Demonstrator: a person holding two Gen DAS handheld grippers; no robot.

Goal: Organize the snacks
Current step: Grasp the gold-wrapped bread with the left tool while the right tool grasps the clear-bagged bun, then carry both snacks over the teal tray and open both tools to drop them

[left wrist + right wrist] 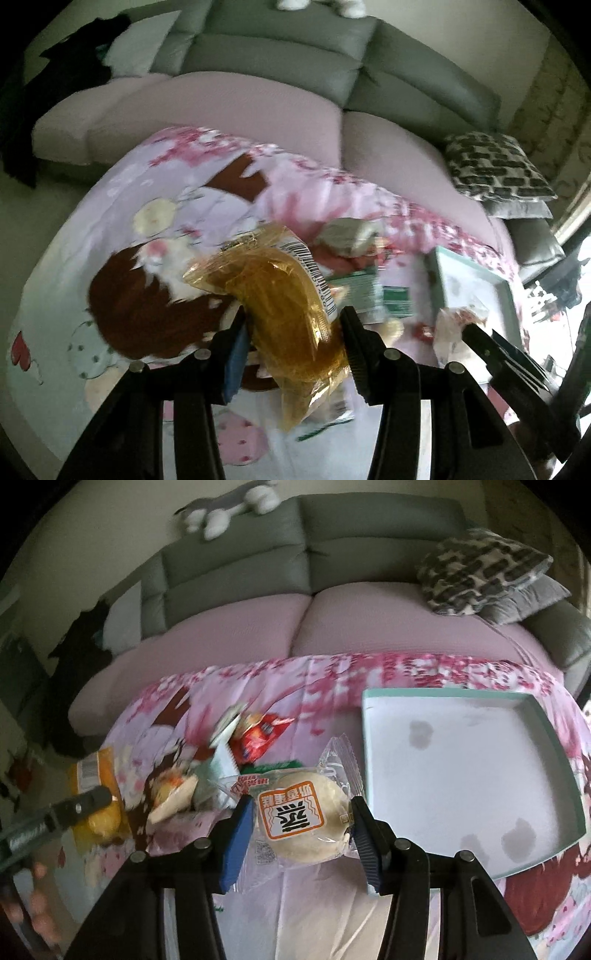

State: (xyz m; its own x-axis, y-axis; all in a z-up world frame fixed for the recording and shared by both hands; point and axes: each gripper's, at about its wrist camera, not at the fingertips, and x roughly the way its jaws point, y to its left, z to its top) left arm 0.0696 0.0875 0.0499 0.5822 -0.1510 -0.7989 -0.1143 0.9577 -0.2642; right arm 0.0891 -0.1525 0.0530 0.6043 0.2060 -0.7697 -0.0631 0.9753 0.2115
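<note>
Left wrist view: left gripper [293,338] pinches a yellow packet [284,314] above the cloth [66,280]. Right gripper [303,821] pinches a wrapped bun [304,818] beside the tray [461,760].

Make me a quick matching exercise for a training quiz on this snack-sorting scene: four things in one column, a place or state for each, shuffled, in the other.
Things:
1. yellow packet
2. round bun in clear wrapper
3. teal-rimmed tray
4. red snack packet

Places or states:
A. lying in the pile on the floral cloth
B. held in the right gripper
C. empty, on the cloth
D. held in the left gripper

Pairs: 1-D, 2-B, 3-C, 4-A
</note>
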